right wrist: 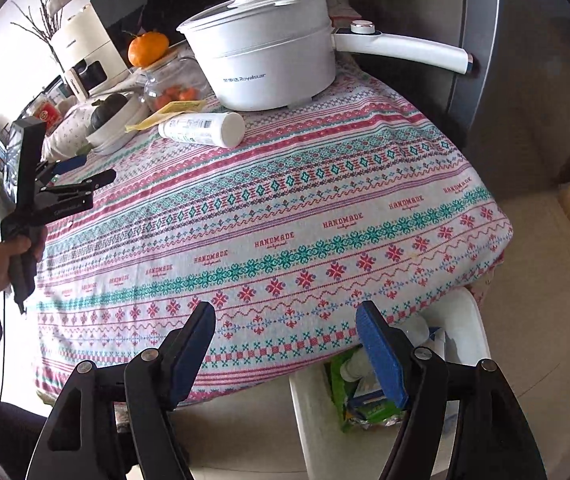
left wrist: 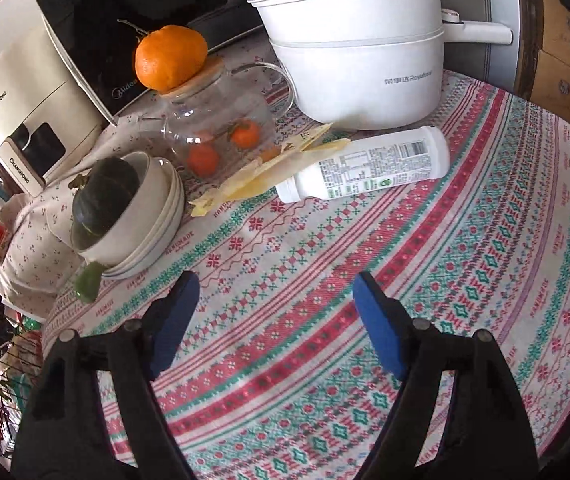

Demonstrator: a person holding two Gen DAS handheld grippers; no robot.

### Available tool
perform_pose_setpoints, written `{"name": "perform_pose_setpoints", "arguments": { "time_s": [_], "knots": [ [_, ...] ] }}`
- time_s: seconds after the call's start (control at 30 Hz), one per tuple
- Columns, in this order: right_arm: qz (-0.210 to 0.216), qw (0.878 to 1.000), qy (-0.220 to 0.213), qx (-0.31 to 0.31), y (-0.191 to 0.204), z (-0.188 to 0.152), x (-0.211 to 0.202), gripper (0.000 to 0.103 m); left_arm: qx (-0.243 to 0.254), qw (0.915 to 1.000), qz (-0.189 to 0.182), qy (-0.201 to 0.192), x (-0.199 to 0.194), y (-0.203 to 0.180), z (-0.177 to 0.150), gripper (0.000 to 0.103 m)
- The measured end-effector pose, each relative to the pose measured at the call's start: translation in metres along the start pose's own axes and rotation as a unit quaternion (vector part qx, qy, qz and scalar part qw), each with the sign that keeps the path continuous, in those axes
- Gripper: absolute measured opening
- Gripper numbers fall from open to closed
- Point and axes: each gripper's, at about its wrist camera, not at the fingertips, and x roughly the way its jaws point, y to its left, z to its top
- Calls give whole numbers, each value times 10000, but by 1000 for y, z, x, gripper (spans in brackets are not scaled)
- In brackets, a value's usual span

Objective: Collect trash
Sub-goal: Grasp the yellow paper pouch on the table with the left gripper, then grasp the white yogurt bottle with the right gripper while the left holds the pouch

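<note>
A white plastic bottle [left wrist: 369,166] lies on its side on the patterned tablecloth [left wrist: 465,248], in front of the white pot. A yellow paper wrapper [left wrist: 261,178] lies against its left end. Both also show in the right wrist view, the bottle [right wrist: 201,125] and the wrapper [right wrist: 167,114]. My left gripper [left wrist: 275,284] is open and empty, over the cloth, short of the bottle; it also shows in the right wrist view [right wrist: 85,170]. My right gripper [right wrist: 285,312] is open and empty at the table's near edge, above a white bin [right wrist: 469,332] holding trash.
A white Royalstar pot [left wrist: 361,68] stands at the back. A glass teapot [left wrist: 221,128] with an orange on its lid and stacked bowls [left wrist: 153,216] holding a dark squash are at the left. Appliances [left wrist: 33,120] stand behind. Cardboard boxes [left wrist: 565,60] are at the right.
</note>
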Motion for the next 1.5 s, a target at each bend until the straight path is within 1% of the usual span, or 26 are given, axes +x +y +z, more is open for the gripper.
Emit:
{"name": "perform_pose_setpoints", "arguments": {
  "time_s": [0.07, 0.1, 0.13, 0.17, 0.23, 0.33, 0.37, 0.43, 0.47, 0.5, 0.53, 0.6, 0.67, 0.73, 0.8, 0.9, 0.97, 1.0, 1.03, 1.1, 1.13, 1.23, 1.3, 1.37, 1.43, 1.5],
  "knots": [
    [-37, 10000, -37, -75, 2, 8, 3, 74, 232, 9997, 119, -12, 16, 5, 10, 72],
    [-31, 10000, -38, -85, 3, 10, 6, 74, 370, 9991, 195, -22, 24, 5, 16, 69],
    [-2, 10000, -25, -80, 3, 13, 9, 74, 521, 9983, 254, -22, 31, 5, 21, 67],
    [36, 10000, 2, -70, 3, 15, 12, 74, 660, 9974, 276, -17, 38, 4, 25, 62],
    [101, 9999, 78, -69, 5, 16, 19, 74, 908, 9952, 363, 4, 51, 2, 33, 58],
    [162, 9996, 192, -112, 10, 18, 27, 74, 1100, 9927, 471, 140, 70, -1, 42, 48],
    [169, 9995, 216, -124, 12, 18, 30, 74, 1077, 9929, 473, 202, 76, -1, 44, 43],
    [152, 9994, 253, -157, 13, 17, 33, 74, 992, 9934, 483, 299, 85, 0, 46, 28],
    [137, 9994, 270, -165, 13, 17, 35, 74, 917, 9942, 470, 307, 87, 1, 46, 12],
    [113, 9994, 281, -159, 12, 16, 36, 74, 805, 9953, 440, 320, 88, 2, 46, 7],
    [76, 9995, 284, -145, 11, 15, 37, 74, 654, 9965, 404, 316, 87, 3, 45, 6],
    [10, 9996, 255, -93, 7, 15, 36, 74, 258, 9989, 254, 301, 79, 7, 42, 2],
    [20, 9998, 206, -9, 5, 16, 33, 74, -156, 9994, 77, 289, 66, 13, 37, 1],
    [89, 9998, 160, 65, 4, 19, 28, 74, -486, 9984, -112, 268, 47, 16, 29, 1],
    [171, 9998, 119, 38, 9, 26, 24, 74, -870, 9952, -353, 264, 26, 18, 19, 1],
    [211, 9993, -4, -313, 31, 44, 22, 74, -1446, 9863, -719, 325, -9, 18, -2, 1],
    [214, 9974, -85, -678, 52, 60, 25, 75, -1564, 9839, -764, 410, -34, 12, -19, 1],
    [225, 9959, -140, -860, 63, 68, 28, 75, -1659, 9819, -822, 390, -48, 10, -28, 1],
    [282, 9938, -172, -1064, 74, 76, 32, 75, -1871, 9773, -908, 405, -60, 11, -39, 1],
    [405, 9883, -259, -1447, 97, 91, 41, 75, -2364, 9633, -1147, 557, -76, 18, -60, 1],
    [444, 9847, -261, -1663, 109, 99, 49, 75, -2532, 9574, -1255, 589, -83, 17, -68, 1],
    [315, 9733, -201, -2266, 139, 120, 77, 75, -2944, 9446, -1411, 339, -109, 26, -88, 1],
    [197, 9652, -40, -2608, 158, 132, 97, 75, -3159, 9369, -1479, 255, -115, 32, -98, 1],
    [85, 9572, 77, -2892, 174, 144, 117, 75, -3227, 9348, -1462, 233, -115, 38, -100, 1],
    [-73, 9521, 173, -3053, 187, 156, 138, 75, -3290, 9337, -1401, 172, -117, 43, -101, 1],
    [-256, 9471, 261, -3187, 194, 168, 161, 74, -3408, 9292, -1423, 140, -117, 52, -103, 1]
  ]
}}
